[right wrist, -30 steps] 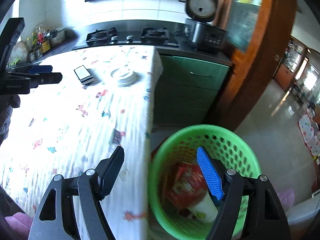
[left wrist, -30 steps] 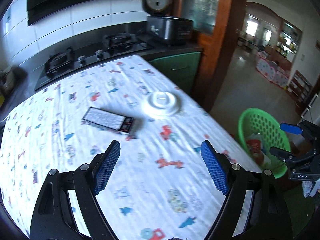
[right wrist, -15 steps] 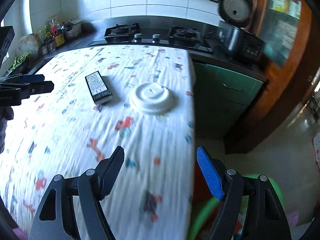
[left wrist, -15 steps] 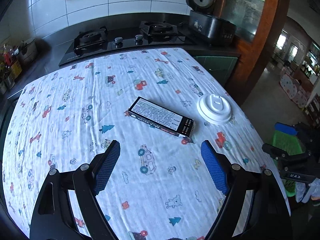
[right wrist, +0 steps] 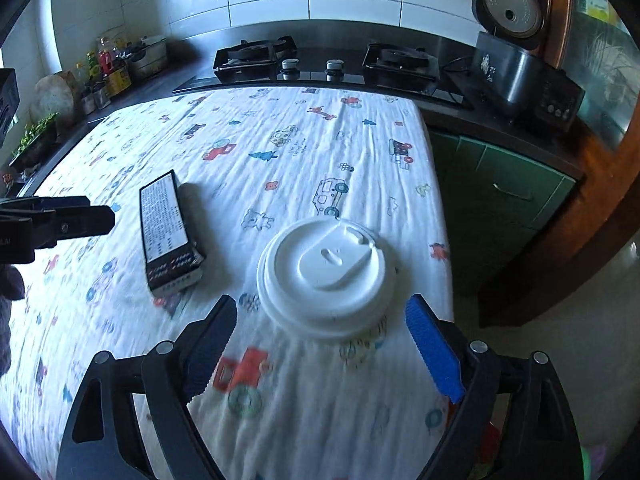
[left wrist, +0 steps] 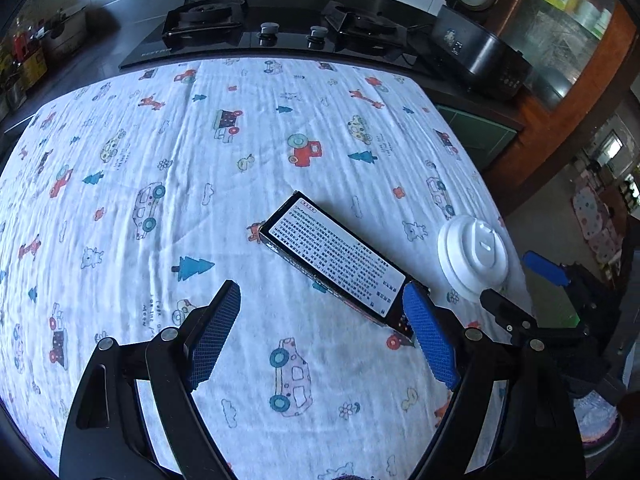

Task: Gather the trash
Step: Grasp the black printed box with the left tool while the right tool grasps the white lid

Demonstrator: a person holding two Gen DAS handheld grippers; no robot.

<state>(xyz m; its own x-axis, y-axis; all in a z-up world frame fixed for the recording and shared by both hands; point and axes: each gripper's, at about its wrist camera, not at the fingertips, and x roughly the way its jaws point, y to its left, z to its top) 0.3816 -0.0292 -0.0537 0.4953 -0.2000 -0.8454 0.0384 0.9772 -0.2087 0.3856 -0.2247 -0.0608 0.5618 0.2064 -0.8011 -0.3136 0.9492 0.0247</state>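
My left gripper [left wrist: 320, 332] hangs with jaws spread wide, empty, over the desk's white cartoon-print cloth [left wrist: 200, 160]. The long black printed carton [left wrist: 336, 260] lies flat, its long axis running diagonally toward my right finger. My right gripper [right wrist: 320, 344], jaws likewise apart, faces the round white plastic cup lid [right wrist: 326, 276] beside it.

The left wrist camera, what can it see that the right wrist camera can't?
Only the left wrist view shows the left gripper whole, fingers wide apart, and the right gripper from the side. Only the right wrist view shows the green cabinet front and the bottles on the counter. Both show the black box, the white cup lid, the cartoon tablecloth and the stove.
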